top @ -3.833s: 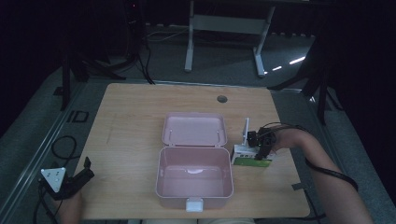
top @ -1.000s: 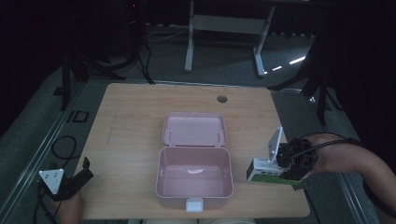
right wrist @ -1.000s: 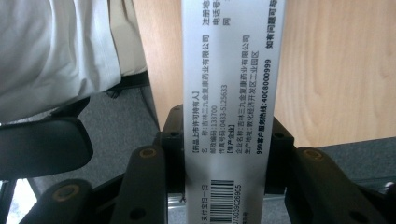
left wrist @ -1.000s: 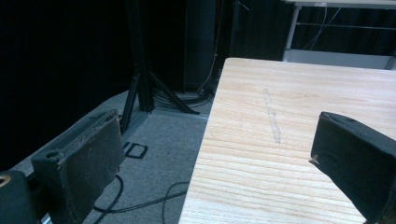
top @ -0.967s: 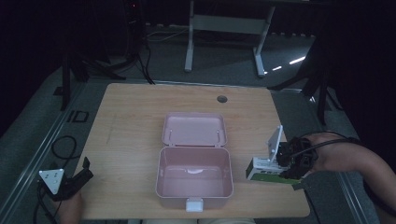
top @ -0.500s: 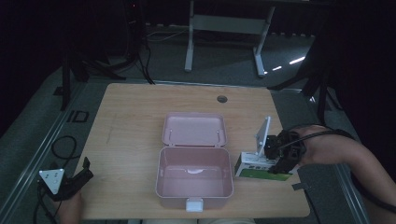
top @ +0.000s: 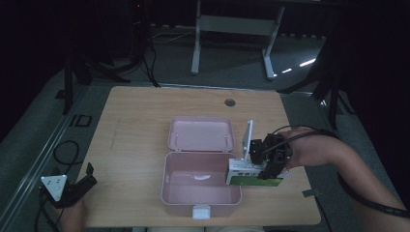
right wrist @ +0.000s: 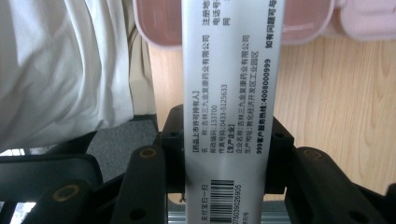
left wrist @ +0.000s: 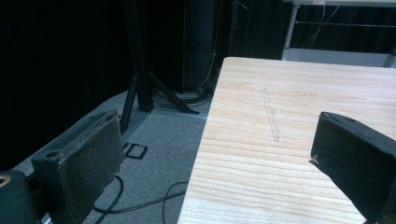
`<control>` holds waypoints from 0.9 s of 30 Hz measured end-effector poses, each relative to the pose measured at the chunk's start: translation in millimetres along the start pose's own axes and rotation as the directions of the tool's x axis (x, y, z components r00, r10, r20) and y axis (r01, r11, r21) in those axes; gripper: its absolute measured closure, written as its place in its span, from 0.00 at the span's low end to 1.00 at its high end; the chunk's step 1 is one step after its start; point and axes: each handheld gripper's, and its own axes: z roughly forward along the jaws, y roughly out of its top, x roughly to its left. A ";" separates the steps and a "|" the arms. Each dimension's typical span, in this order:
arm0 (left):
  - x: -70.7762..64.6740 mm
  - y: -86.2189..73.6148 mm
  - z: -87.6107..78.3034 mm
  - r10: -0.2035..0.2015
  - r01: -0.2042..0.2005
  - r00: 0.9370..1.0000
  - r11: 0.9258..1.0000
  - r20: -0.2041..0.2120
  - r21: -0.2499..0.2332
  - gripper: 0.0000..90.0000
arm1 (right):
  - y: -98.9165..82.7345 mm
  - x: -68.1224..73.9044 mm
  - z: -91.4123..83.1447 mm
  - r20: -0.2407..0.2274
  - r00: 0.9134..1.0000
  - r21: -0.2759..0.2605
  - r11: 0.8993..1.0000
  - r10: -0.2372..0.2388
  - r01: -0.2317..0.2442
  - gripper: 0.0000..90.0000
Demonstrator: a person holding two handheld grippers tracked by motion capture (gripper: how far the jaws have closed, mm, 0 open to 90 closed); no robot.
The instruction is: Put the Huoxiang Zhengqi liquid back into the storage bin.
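A pink box (top: 200, 188) lies open on the counter (top: 135, 125), its lid (top: 200, 134) folded back on the far side. Something small and pale rests inside the near tray; what it is cannot be told. The right gripper (top: 261, 162) pinches a white and green medicine carton (top: 254, 173) at the box's right rim, partly over the tray. The left gripper (top: 80, 186), jaws spread and holding nothing, sits at the counter's near left corner.
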 end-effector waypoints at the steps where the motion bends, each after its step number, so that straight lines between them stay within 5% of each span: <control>1: 0.0 0.0 0.0 -0.001 0.001 1.000 1.000 0.002 0.000 0.03 | 3.0 0.1 -0.1 -0.002 1.000 -0.001 1.000 -0.003 0.003 0.69; 27: 0.3 0.1 0.1 0.002 -0.002 1.000 1.000 0.010 0.000 0.03 | 76.3 7.6 4.8 -0.005 0.996 -0.002 0.996 -0.088 0.088 0.69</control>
